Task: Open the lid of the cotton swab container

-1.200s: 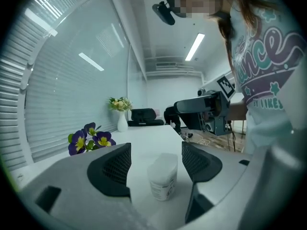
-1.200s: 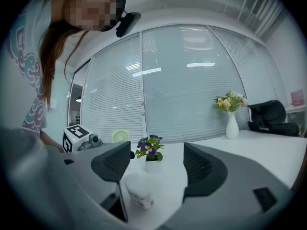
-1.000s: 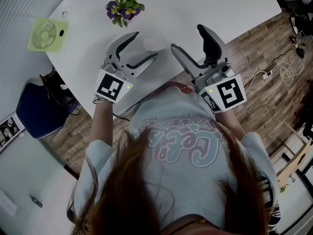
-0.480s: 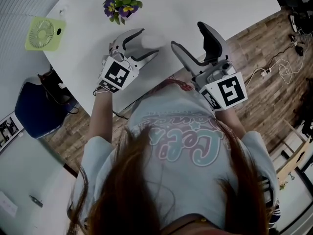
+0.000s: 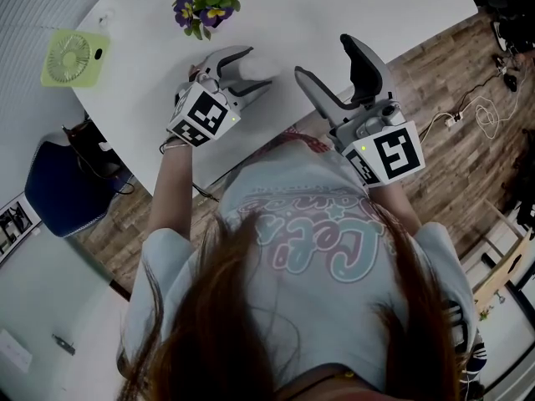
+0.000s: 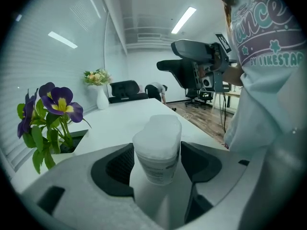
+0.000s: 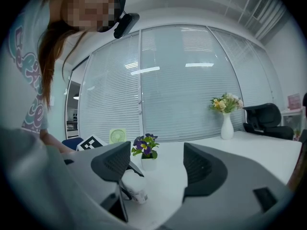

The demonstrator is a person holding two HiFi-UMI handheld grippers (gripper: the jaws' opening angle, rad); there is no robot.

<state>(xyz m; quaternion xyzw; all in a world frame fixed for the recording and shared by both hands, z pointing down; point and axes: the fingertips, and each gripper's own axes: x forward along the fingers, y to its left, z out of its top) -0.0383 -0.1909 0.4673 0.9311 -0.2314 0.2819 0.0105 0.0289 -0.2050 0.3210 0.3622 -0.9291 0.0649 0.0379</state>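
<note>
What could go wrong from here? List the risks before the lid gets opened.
1. The left gripper pinches the cotton swab container by its smooth sides; pulling the lid could slip or tip it.
2. The right gripper hangs open, away from it; a crooked approach could knock it.
3. The potted flowers stand near and could be bumped.

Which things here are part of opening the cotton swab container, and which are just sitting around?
For the job:
container, lid on
left claw, closed on the container
right claw, open and empty

Lying about:
purple flower pot
green fan
vase of flowers
black office chair
</note>
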